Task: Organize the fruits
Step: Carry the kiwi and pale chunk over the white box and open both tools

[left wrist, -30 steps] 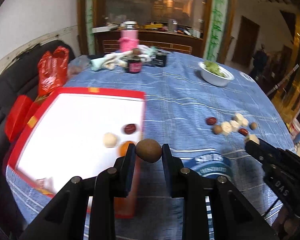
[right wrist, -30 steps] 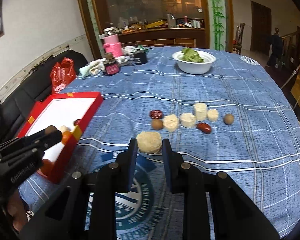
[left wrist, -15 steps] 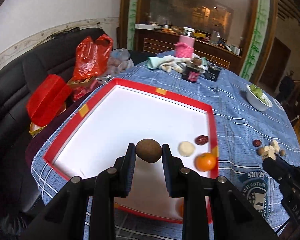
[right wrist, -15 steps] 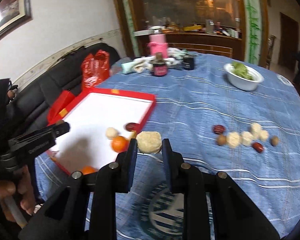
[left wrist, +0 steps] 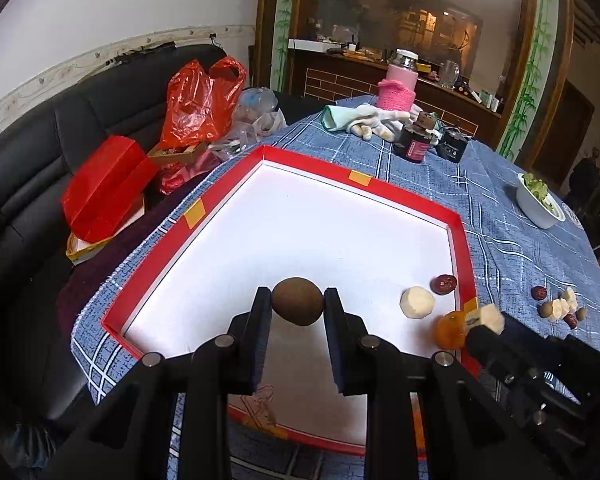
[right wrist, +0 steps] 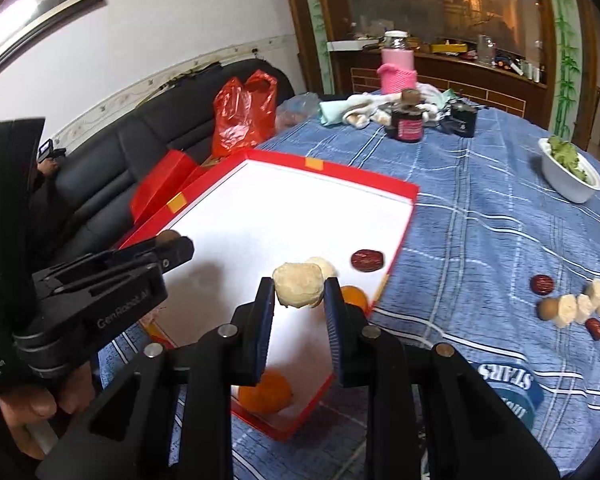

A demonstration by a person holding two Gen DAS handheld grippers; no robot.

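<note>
Both grippers have swung away from the loose fruit on the blue cloth and now hang over the red tray (left wrist: 228,184), where a second ago they were above the tabletop (right wrist: 480,216) beside it. The left gripper (left wrist: 297,307) is clamped on a round brown fruit (left wrist: 297,306), held clear of the tray's white floor, with open floor ahead of it and to its left. The right gripper (right wrist: 299,292) is closed on a pale peeled piece (right wrist: 299,290), which hangs just in front of a similar pale piece (right wrist: 324,266) already lying in the tray. A dark red date (right wrist: 366,260) lies just beyond and to the right of that gripper, an orange (right wrist: 353,296) close on its right near the tray's edge, and a second orange (right wrist: 265,394) beneath its near side.

To do the drop well, each gripper should probably come down until its fruit nearly touches the floor before opening, since both pieces look round enough to roll. The pale piece would sit best beside its match; the brown fruit wants a bare patch well inside the rim. More dates, pale pieces and brown fruits wait in a cluster (right wrist: 572,308) far to the right.
</note>
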